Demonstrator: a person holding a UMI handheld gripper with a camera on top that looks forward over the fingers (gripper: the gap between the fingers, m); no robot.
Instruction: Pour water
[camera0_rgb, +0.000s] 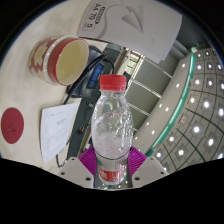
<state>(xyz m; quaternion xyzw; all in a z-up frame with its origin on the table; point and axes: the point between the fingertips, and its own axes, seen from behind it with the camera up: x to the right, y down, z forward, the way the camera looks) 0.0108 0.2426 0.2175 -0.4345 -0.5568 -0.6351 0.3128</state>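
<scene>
Not much of my gripper (110, 168) shows honestly, just the near ends of its two fingers. Each has a purple pad (88, 158) on the inner face, kinda triangular looking, sitting on pale grey finger bodies with straight flat edges.
</scene>
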